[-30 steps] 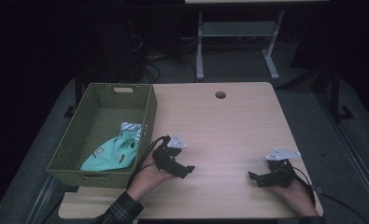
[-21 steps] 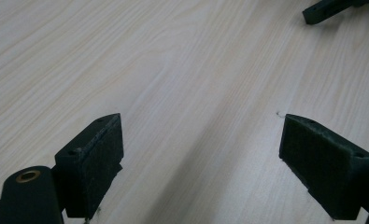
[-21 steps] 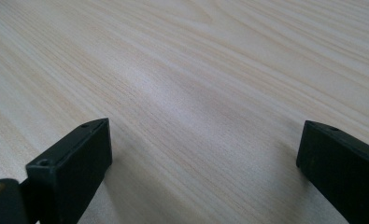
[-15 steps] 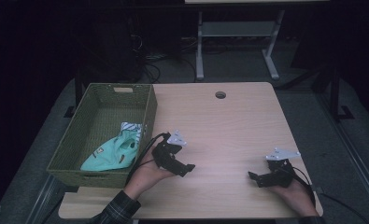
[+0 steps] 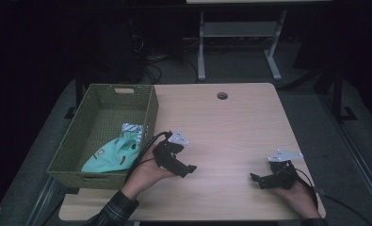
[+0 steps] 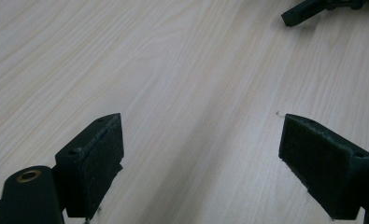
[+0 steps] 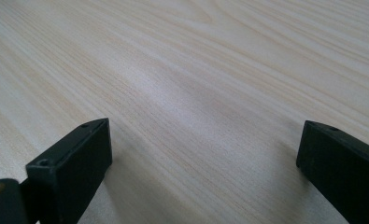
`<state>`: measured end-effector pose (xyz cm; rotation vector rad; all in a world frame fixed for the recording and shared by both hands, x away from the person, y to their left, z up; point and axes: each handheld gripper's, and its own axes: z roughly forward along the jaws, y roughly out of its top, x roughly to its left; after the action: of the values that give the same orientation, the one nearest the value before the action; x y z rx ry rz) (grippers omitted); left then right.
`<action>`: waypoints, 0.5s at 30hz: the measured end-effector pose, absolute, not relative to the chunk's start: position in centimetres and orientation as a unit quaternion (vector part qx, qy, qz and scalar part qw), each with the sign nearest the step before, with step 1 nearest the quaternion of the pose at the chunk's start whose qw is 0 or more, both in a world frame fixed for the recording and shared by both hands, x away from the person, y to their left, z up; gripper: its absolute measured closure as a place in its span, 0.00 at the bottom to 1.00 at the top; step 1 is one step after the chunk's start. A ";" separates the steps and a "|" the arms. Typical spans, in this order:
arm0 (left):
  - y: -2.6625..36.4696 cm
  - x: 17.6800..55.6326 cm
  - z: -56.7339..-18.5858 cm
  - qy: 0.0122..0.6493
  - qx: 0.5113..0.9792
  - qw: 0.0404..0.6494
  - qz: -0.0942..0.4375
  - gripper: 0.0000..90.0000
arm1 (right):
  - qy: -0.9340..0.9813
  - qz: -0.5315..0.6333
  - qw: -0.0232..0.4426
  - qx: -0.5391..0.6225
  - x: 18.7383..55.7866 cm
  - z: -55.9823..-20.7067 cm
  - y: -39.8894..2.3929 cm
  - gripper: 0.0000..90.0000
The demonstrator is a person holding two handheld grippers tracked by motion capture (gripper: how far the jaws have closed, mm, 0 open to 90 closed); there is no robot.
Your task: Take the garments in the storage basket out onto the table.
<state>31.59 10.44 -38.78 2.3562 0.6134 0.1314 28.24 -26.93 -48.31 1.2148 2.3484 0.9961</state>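
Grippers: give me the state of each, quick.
Left gripper: open, holding nothing, over bare table.
Right gripper: open, holding nothing.

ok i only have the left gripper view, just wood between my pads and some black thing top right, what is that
Observer: That is the right gripper, resting low on the table near its front right corner, jaws wide apart over bare wood.
Operator: is there anything to pick up
Observer: A mint green cloth lies in a green woven basket at the table's left edge.
Operator: where am i relative to it
Observer: The left gripper sits just right of the basket's near corner, pointing away from it toward the right gripper.
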 end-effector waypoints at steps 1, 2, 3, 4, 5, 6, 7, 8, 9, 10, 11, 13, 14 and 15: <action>10.5 31.6 -38.7 0.236 0.908 0.343 0.050 0.15 | 0.821 0.348 0.157 0.425 28.2 -48.3 -26.9 0.03; 10.6 31.6 -38.6 0.234 0.910 0.340 0.048 0.15 | 0.821 0.348 0.157 0.425 28.2 -48.3 -26.9 0.03; 10.7 31.6 -38.4 0.233 0.910 0.339 0.048 0.15 | 0.821 0.348 0.157 0.425 28.2 -48.3 -26.9 0.03; 10.7 31.6 -38.3 0.235 0.909 0.341 0.046 0.15 | 0.821 0.348 0.157 0.425 28.2 -48.3 -26.9 0.03; 10.8 31.7 -38.2 0.234 0.909 0.341 0.046 0.15 | 0.821 0.348 0.158 0.425 28.2 -48.3 -26.9 0.03; 10.9 31.7 -38.1 0.234 0.909 0.341 0.046 0.15 | 0.821 0.348 0.157 0.425 28.2 -48.3 -26.9 0.03; 10.9 31.8 -38.0 0.234 0.909 0.341 0.045 0.15 | 0.821 0.348 0.158 0.425 28.2 -48.3 -26.9 0.03; 11.0 31.8 -37.9 0.234 0.910 0.340 0.045 0.15 | 0.821 0.348 0.158 0.425 28.2 -48.3 -26.9 0.03; 11.0 31.8 -37.8 0.232 0.910 0.340 0.045 0.15 | 0.821 0.348 0.157 0.425 28.2 -48.3 -26.9 0.03; 11.1 31.9 -37.7 0.232 0.911 0.339 0.044 0.15 | 0.821 0.348 0.158 0.425 28.2 -48.3 -26.9 0.03; 11.2 31.9 -37.7 0.231 0.911 0.339 0.045 0.15 | 0.821 0.348 0.158 0.425 28.2 -48.3 -26.9 0.03; 11.3 31.9 -37.5 0.231 0.910 0.341 0.043 0.15 | 0.821 0.348 0.158 0.425 28.2 -48.3 -26.9 0.03; 11.4 31.9 -37.4 0.229 0.911 0.339 0.043 0.15 | 0.821 0.348 0.158 0.425 28.2 -48.3 -26.9 0.03; 11.4 31.9 -37.3 0.229 0.911 0.340 0.042 0.15 | 0.821 0.348 0.157 0.425 28.2 -48.3 -26.9 0.03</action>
<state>31.92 11.44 -37.31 2.3721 0.5956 0.1104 28.23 -26.94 -48.31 1.2148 2.3490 0.9962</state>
